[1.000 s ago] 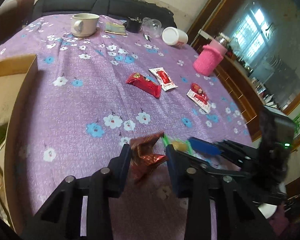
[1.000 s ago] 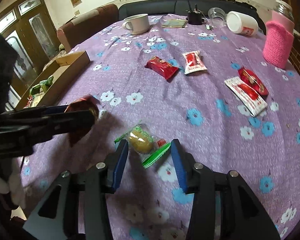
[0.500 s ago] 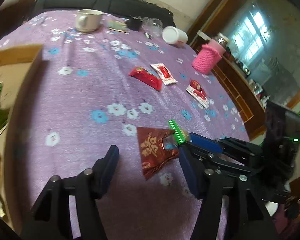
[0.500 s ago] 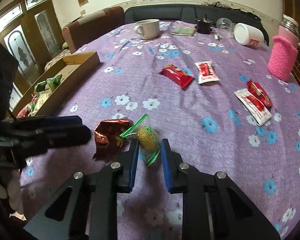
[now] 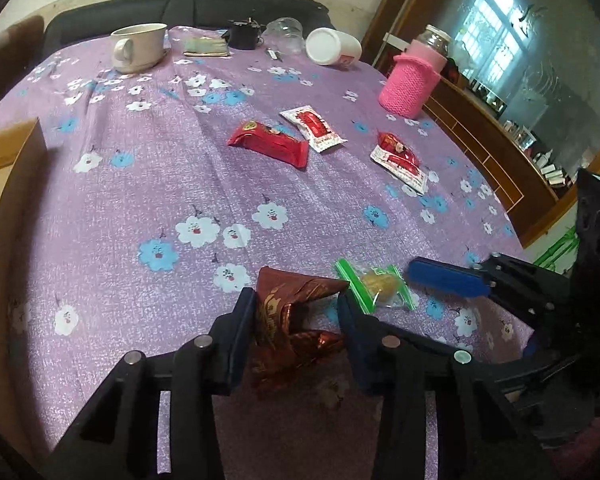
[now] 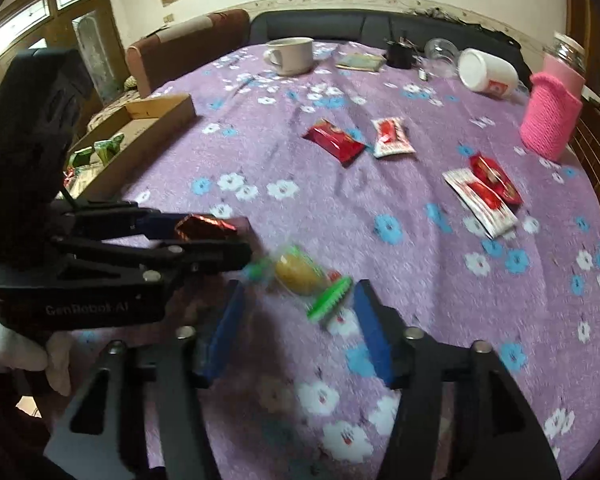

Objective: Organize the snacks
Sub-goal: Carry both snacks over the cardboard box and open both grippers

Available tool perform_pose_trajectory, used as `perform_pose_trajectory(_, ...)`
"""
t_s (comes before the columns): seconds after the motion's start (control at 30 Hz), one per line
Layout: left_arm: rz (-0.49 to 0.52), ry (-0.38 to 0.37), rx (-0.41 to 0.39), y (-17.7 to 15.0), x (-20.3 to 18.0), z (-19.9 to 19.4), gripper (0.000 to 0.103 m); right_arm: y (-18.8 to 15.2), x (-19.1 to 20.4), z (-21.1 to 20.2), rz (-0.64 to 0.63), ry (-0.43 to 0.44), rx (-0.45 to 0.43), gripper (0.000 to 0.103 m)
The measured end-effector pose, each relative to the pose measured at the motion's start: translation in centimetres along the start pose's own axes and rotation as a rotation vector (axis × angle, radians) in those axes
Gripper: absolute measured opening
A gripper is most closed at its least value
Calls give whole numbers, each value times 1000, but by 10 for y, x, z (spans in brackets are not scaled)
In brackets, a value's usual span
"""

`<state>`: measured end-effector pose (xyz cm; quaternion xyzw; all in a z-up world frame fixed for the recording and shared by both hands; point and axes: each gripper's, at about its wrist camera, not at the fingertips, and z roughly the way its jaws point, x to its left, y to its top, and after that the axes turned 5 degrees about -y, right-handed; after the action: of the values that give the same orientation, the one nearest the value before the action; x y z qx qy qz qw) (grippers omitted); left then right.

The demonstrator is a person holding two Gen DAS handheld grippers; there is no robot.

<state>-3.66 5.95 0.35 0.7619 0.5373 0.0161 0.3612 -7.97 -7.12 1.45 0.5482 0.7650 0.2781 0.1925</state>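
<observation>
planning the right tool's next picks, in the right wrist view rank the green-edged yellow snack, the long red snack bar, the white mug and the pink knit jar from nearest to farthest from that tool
1. green-edged yellow snack, just ahead of the right tool, between its open fingers.
2. long red snack bar, mid-table, straight ahead.
3. pink knit jar, far right edge.
4. white mug, at the far end, slightly left.

Dim daylight from window (image 5: 496,28); fisheye bending, dark corners; right wrist view motion-blurred; left sharper.
</observation>
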Motion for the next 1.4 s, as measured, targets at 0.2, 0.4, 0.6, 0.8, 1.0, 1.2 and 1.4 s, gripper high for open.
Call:
perform_pose_trajectory(0.2,-65,-45,-29,0,13,-16,39,7,13,14,-46,-20,29,33)
perform_pose_trajectory(0.4,-167,-102,-155,-6,40,-72,38,9,9,-1,23,12,6,31)
perform_pose_trajectory(0.6,-281,-26,-309,-22,91,-141,38,33,38,-24,5,95,-48,31)
perform_pose_trajectory(0.8,-427,42,-376,-48,149,-174,36,62,97,-17,-67,202,-44,32)
perform_pose_trajectory(1.0,-434,-5,-397,-63,158,-193,39,73,134,14,-82,227,11,32)
perform_pose_trajectory(1.2,-199,-105,-287,-45,94,-164,55,61,116,19,-3,222,35,32)
perform_pose_trajectory(1.4,-88,-8,-111,-28,65,-99,56,42,80,11,78,202,50,32)
